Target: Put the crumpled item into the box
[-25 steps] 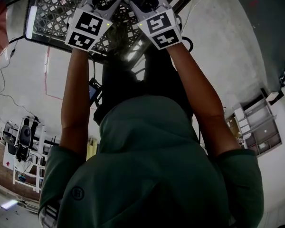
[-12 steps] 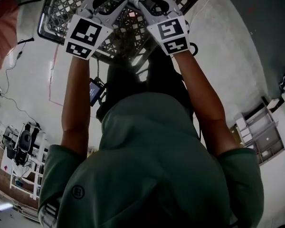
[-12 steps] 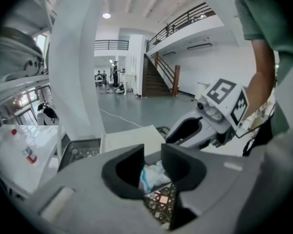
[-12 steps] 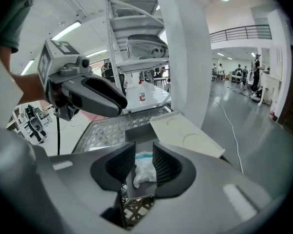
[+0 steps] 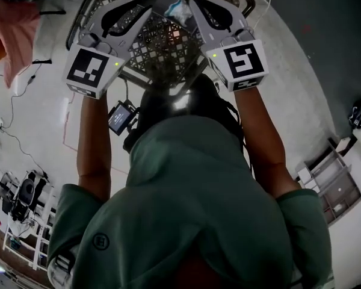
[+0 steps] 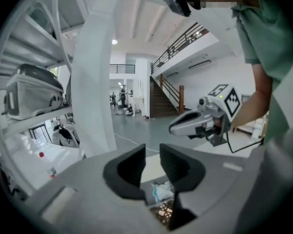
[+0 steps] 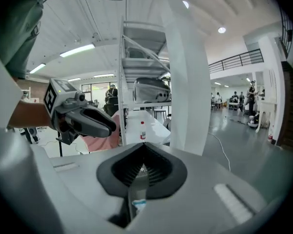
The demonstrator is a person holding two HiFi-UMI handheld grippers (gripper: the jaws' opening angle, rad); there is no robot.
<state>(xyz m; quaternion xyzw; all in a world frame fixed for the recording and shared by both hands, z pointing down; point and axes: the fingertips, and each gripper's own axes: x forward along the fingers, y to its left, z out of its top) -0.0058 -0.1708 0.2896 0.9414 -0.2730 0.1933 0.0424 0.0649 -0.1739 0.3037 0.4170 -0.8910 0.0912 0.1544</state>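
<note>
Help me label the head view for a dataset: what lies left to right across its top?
Pink cloth → left gripper (jaws closing, nothing between them) → crumpled item → right gripper (shut).

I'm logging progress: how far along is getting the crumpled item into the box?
Done, apparently: the crumpled item lies free on a grey surface above the lattice basket, possibly the box. In hand: nothing; the right gripper is shut and empty, the left gripper is closing its jaws on nothing. Left: checking it sits inside, which I cannot tell.
</note>
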